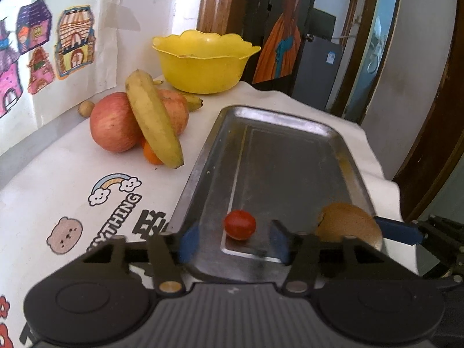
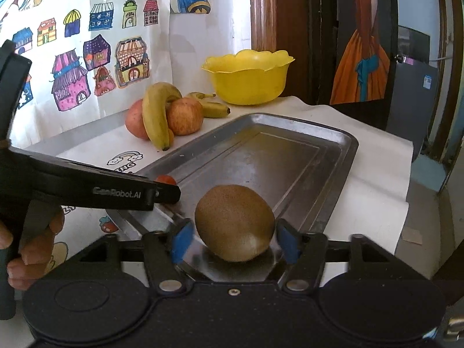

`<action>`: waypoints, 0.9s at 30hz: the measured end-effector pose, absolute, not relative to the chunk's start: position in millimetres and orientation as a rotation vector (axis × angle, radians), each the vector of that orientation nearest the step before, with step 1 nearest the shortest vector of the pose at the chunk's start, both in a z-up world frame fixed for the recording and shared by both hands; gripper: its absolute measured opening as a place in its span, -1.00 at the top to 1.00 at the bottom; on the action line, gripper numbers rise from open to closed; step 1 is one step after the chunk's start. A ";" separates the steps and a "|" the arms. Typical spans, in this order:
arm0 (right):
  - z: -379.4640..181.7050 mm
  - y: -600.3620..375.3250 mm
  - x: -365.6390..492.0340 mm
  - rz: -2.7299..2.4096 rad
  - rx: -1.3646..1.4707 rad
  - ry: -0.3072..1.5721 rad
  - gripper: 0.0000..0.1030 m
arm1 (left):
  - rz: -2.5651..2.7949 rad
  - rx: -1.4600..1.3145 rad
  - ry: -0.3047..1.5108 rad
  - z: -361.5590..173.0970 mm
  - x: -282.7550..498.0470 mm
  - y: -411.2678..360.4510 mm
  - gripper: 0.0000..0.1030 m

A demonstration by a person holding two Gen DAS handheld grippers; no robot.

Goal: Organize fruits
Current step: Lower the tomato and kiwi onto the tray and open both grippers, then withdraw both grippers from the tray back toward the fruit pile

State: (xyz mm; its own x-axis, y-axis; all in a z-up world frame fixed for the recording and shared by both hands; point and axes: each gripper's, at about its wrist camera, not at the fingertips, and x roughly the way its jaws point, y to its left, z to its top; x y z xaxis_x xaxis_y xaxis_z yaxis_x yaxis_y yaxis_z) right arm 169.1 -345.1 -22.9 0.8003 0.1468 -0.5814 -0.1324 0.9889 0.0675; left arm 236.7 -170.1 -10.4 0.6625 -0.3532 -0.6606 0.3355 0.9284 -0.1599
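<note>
Left tool (image 1: 233, 239) released, fingers either side of tomato (image 1: 240, 224) on tray (image 1: 290, 133). Right tool (image 2: 233, 239) spread around kiwi (image 2: 235, 222) at tray's near edge; contact unclear. Other fruit on tabletop (image 1: 58, 174).

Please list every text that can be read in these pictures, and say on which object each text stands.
"GenRobot.AI": on the side of the left tool.
"YTHING": partial word on the printed table cover, beside a rainbow; a large bold character next to it is cut off.
Sticker on the dark panel behind: too small to read.
</note>
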 end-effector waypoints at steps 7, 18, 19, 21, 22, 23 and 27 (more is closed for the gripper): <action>-7.8 -341.5 146.9 0.136 0.034 0.581 -0.74 | -0.370 -0.061 0.690 11.9 217.6 -152.0 -0.61; 47.4 -321.0 84.1 0.109 0.015 0.424 -0.99 | -0.269 -0.069 0.518 61.7 168.1 -113.2 -0.99; 51.8 -318.2 78.6 0.108 0.015 0.415 -0.99 | -0.261 -0.069 0.510 65.6 163.8 -107.8 -0.99; 62.9 -311.0 66.3 0.112 0.018 0.392 -0.99 | -0.248 -0.072 0.482 75.0 154.3 -95.2 -0.99; 70.1 -307.3 60.1 0.119 0.023 0.378 -0.99 | -0.242 -0.072 0.471 78.8 150.8 -90.3 -0.99; 76.8 -303.9 53.5 0.126 0.030 0.366 -0.99 | -0.236 -0.072 0.459 83.7 146.9 -84.0 -0.99; 111.8 -287.7 32.6 0.167 0.083 0.334 -0.99 | -0.190 -0.035 0.436 107.6 131.7 -56.6 -0.99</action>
State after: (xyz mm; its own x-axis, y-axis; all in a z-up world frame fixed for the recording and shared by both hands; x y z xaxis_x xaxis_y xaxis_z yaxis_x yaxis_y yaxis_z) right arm 32.6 -287.7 111.8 0.9313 0.1761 -0.3189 -0.1489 0.9829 0.1080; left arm 131.7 -56.6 107.6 0.8891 -0.1900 -0.4164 0.1749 0.9818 -0.0745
